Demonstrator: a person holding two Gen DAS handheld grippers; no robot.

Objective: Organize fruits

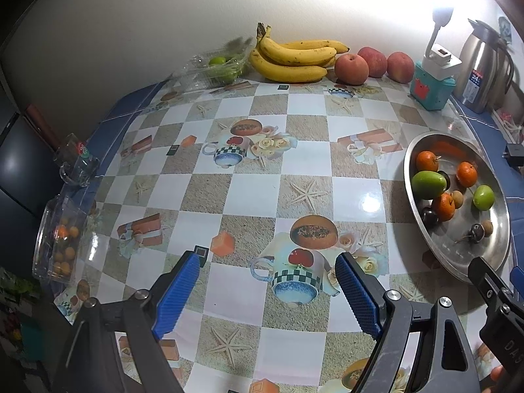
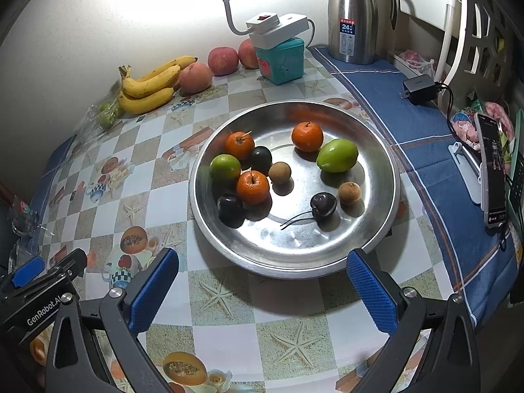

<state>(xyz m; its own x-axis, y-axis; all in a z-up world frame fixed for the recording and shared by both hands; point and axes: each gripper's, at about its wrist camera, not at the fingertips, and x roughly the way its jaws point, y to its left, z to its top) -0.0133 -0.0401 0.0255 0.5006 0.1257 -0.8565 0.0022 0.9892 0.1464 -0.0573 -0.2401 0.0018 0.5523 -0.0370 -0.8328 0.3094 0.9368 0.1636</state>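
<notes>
A round steel plate [image 2: 376, 150] holds three oranges [image 2: 307, 136], two green fruits [image 2: 337, 155], dark plums [image 2: 323, 205] and small brown longans [image 2: 349, 193]. The same plate [image 1: 425, 145] lies at the right in the left wrist view. Bananas [image 1: 291, 55] and three apples [image 1: 351, 68] sit by the back wall. My right gripper [image 2: 262, 268] stands open just short of the plate's near rim, nothing between its blue pads. My left gripper [image 1: 270, 267] hovers open over the bare patterned tablecloth, left of the plate.
A clear box of small oranges [image 1: 60, 239] and a glass mug [image 1: 77, 160] stand at the table's left edge. A clear box with green fruit [image 1: 217, 67], a teal box with a lamp [image 1: 432, 86] and a steel flask [image 2: 352, 19] line the back. A phone [image 2: 493, 170] leans at right.
</notes>
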